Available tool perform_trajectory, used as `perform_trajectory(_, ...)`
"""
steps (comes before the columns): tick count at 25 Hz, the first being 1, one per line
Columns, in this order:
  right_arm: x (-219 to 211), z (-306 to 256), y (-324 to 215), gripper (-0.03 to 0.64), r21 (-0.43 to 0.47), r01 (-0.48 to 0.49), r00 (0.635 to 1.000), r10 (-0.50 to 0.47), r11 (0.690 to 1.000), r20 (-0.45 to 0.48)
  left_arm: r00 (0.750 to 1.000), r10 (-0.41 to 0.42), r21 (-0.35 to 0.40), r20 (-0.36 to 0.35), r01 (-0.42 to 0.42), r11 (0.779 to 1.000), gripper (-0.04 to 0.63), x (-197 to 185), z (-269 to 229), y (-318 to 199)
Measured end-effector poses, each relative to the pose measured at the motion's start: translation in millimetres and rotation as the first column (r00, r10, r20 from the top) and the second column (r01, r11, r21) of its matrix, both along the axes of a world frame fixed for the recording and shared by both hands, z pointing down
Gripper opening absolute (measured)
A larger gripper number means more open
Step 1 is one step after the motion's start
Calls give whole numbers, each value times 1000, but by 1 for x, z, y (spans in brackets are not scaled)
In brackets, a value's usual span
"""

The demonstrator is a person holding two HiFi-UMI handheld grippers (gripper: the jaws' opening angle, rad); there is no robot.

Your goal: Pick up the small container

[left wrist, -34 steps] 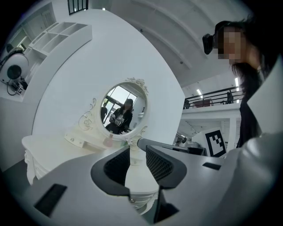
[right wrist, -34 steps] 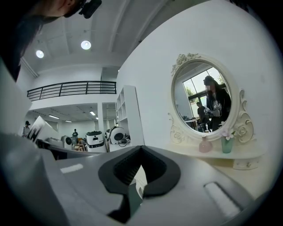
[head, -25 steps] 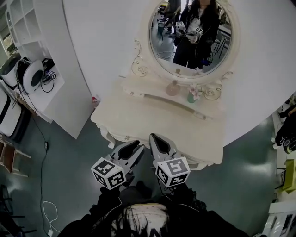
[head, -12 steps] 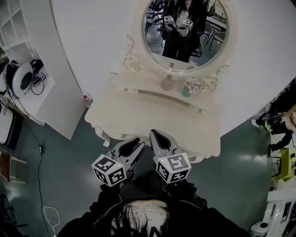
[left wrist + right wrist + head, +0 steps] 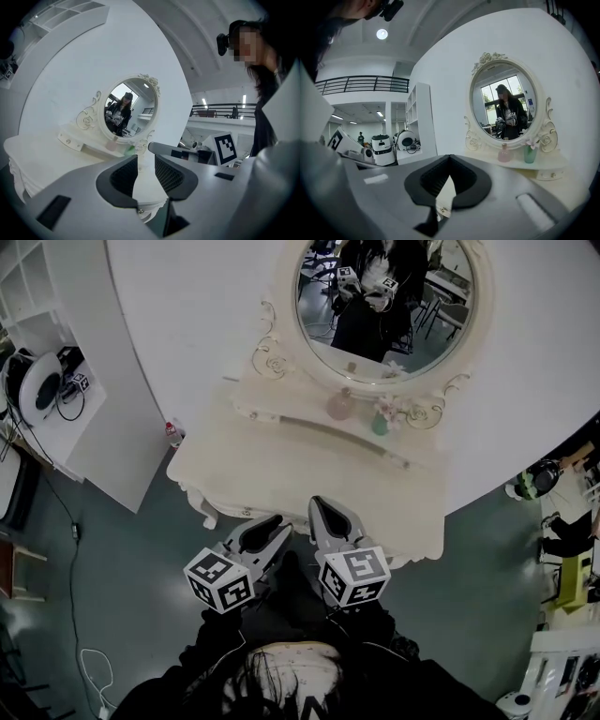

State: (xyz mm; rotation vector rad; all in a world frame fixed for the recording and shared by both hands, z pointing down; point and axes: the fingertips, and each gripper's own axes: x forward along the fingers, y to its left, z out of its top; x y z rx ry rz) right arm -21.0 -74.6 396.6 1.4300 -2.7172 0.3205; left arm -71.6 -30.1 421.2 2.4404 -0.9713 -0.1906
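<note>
A small pink bottle stands on the raised shelf of a cream dressing table, under the oval mirror. Just right of it is a green vase with a flower. Both also show in the left gripper view, pink bottle and vase, and in the right gripper view, bottle and vase. My left gripper and right gripper hover side by side at the table's front edge, far short of the shelf. Each is shut and holds nothing, as seen along the left gripper and right gripper.
A white shelving unit and a round white device with cables stand at the left. A small red-capped bottle sits by the table's left corner. A cable trails over the grey floor. The mirror reflects a person holding the grippers.
The head view has shifted, so the table sits a little further left and higher in the picture. Both grippers stay shut near the front edge, having sunk slightly.
</note>
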Motion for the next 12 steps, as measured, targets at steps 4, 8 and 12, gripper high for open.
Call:
perform_trajectory(4, 9, 6, -21, 9, -14, -29, 999, 30, 999, 18, 1000, 3, -10, 17, -3, 1000, 98, 0, 5, -14)
perform_trajectory(8, 16, 9, -46, 9, -23, -39, 999, 40, 999, 34, 1000, -8, -20, 27, 8, 1000, 98, 0, 9, -36)
perform_trajectory(12, 28, 12, -80, 9, -30, -49, 998, 50, 998, 43, 999, -3, -27, 34, 4, 1000, 98, 8, 12, -67)
